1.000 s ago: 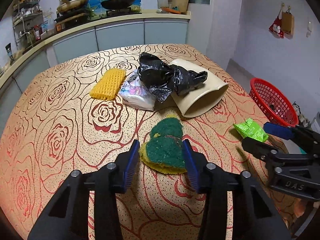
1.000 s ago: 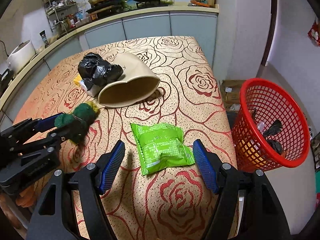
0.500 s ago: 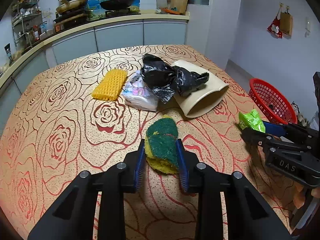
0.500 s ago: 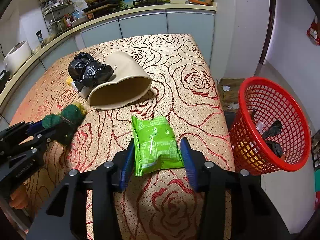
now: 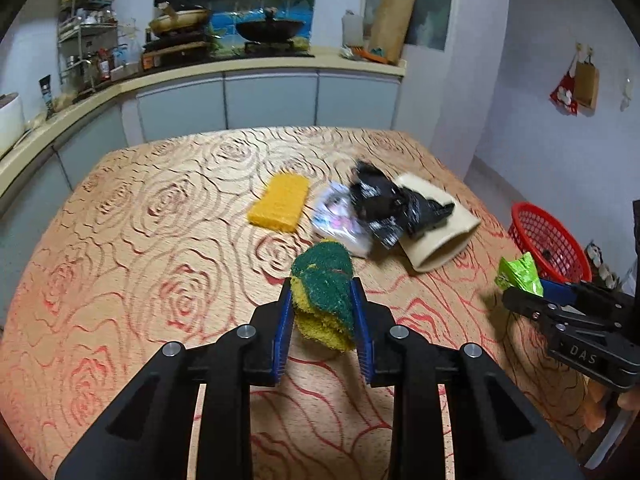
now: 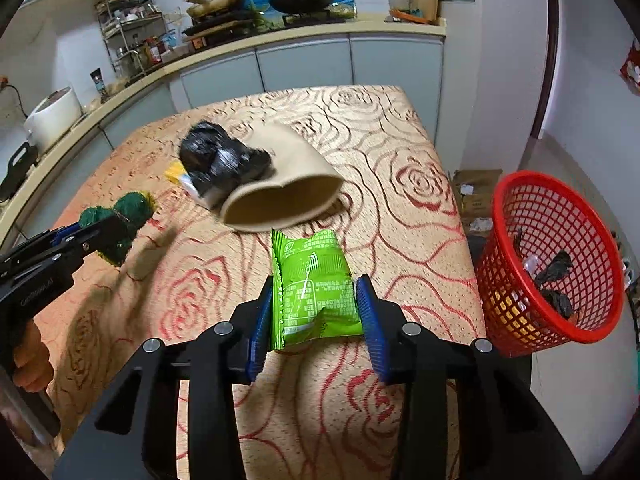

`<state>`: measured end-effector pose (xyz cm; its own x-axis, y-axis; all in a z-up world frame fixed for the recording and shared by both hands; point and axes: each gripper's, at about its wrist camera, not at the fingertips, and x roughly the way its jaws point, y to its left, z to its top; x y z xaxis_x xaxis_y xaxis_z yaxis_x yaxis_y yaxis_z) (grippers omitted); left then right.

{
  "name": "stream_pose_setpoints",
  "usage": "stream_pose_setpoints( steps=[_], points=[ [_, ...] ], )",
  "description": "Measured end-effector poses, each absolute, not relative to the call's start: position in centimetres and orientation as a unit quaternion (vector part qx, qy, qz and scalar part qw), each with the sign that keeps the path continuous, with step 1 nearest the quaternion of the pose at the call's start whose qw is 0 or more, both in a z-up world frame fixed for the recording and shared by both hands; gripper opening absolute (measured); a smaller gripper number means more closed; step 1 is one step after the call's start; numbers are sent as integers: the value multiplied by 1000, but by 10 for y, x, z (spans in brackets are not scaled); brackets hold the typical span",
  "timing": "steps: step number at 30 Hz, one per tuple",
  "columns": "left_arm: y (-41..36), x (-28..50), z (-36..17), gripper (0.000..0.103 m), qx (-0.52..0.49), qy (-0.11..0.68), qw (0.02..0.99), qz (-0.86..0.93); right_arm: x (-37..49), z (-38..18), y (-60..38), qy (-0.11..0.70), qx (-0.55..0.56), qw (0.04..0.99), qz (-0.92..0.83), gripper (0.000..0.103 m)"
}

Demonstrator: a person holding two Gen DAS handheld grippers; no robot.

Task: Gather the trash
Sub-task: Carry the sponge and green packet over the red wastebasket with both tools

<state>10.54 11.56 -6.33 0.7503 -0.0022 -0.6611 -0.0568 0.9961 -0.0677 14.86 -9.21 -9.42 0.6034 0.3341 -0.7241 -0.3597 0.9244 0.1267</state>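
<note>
near the tabletop (image 6: 420,200) edge, right claw (image 6: 316,312) pinches a green packet (image 6: 312,280); left claw (image 5: 322,316) squeezes a green sponge (image 5: 324,280).

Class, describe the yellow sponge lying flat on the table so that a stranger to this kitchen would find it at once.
Start at the rose-patterned table and look toward its far half. Left of the heap made by the black plastic bag and the beige container lies the yellow sponge. It alone is plain yellow, flat and rectangular, and held by nothing.
</note>
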Motion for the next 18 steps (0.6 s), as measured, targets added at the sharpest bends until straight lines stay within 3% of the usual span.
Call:
stream_pose_setpoints(
  steps=[18],
  points=[
    [111,89,-12,26,-23,288,957,34,126,-32,-96,332,-5,919,213,39]
  ],
)
